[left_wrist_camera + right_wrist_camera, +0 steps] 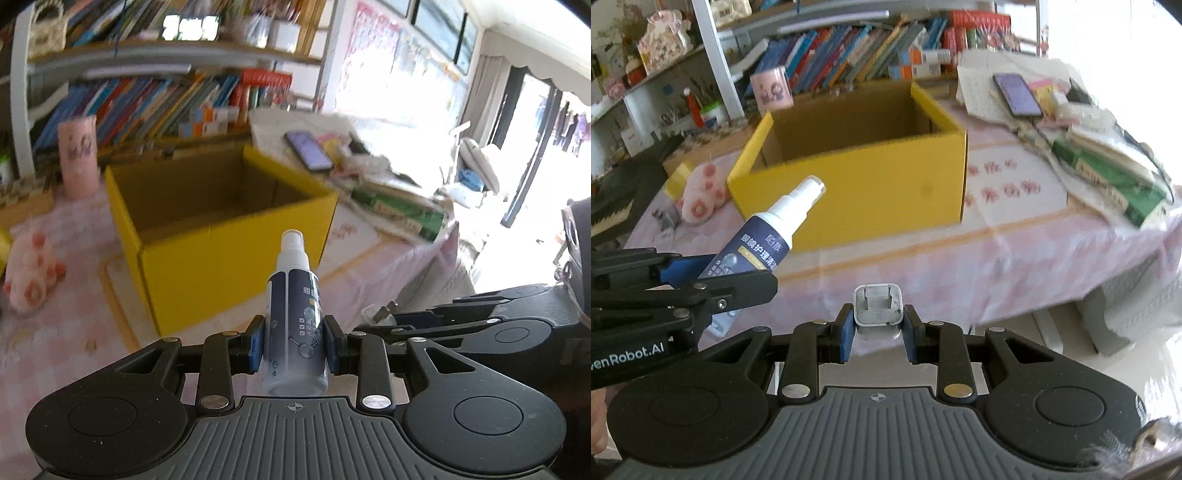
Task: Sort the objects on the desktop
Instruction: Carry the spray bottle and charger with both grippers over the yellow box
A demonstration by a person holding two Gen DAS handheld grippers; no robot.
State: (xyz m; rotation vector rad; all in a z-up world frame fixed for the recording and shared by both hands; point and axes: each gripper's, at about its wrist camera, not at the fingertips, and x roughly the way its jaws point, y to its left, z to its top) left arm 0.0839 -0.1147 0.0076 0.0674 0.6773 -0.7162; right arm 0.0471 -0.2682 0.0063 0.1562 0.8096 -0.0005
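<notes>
- The left gripper is closed on a small spray bottle; the blue pads are pressed on both sides of its dark body, and the white nozzle is pointed up and away from the camera
- In the right wrist view the same bottle is seen tilted, with its white cap directed toward the yellow box
- The right gripper is closed on a white charger plug; the two flat metal prongs are turned toward the box, and the pads are pressed on its two sides
- Both held things are kept above the near edge of the table, which is covered with a pink checked cloth, in front of the box
- The yellow box is open at the top, and its brown inside looks empty as far as it can be seen
- A pink plush toy is lying on the cloth just to the left of the box
- A phone with a lit screen is placed on papers to the right, behind the box
- A bookshelf full of books is seen behind the table
</notes>
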